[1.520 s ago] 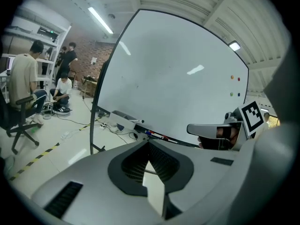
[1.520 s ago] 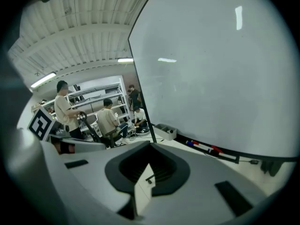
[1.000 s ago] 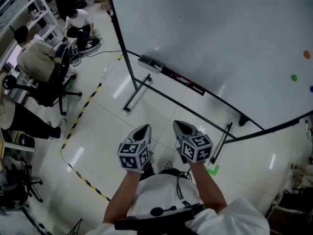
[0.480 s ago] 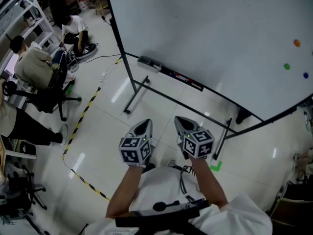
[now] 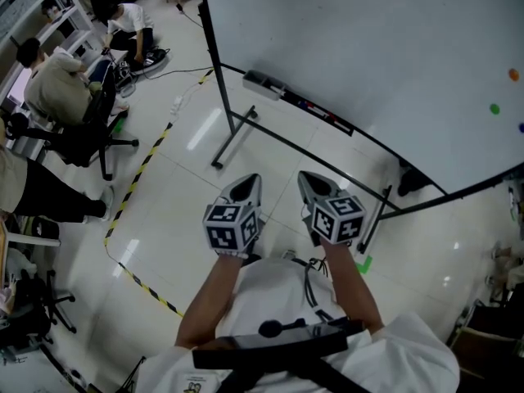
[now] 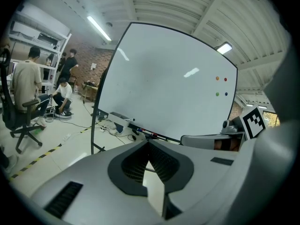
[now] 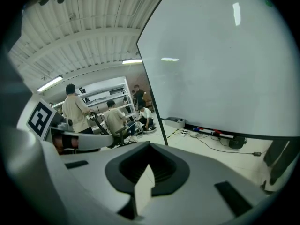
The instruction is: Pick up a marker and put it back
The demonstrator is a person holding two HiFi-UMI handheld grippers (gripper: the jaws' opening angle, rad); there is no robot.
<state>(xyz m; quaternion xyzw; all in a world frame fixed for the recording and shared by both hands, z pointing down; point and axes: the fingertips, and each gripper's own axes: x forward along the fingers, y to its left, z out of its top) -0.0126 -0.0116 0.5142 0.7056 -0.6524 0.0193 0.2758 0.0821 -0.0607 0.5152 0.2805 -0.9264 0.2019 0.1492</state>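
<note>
Showing both grippers short of the whiteboard [image 5: 368, 47], with the reach for a marker not yet begun. The left gripper [image 5: 246, 188] and the right gripper [image 5: 314, 188] are seen side by side above the tiled floor [image 5: 184, 195]. Each has its jaws brought together at the tips, and nothing is carried between them, as is confirmed in the left gripper view and the right gripper view.

The markers [image 5: 318, 115] are found on the tray [image 5: 286, 97] along the lower edge of the whiteboard, to the right of a grey block [image 5: 264, 84]. They are well apart from both grippers and further up the head view. Their long axes are laid end to end along the tray, from upper left to lower right, and so roughly across the line along which the grippers are pointed.

The markers are placed almost straight up the head view from the right gripper, which is judged slightly the nearer. A forward reach is judged necessary, with the jaws opened and set across a marker's barrel.
</note>
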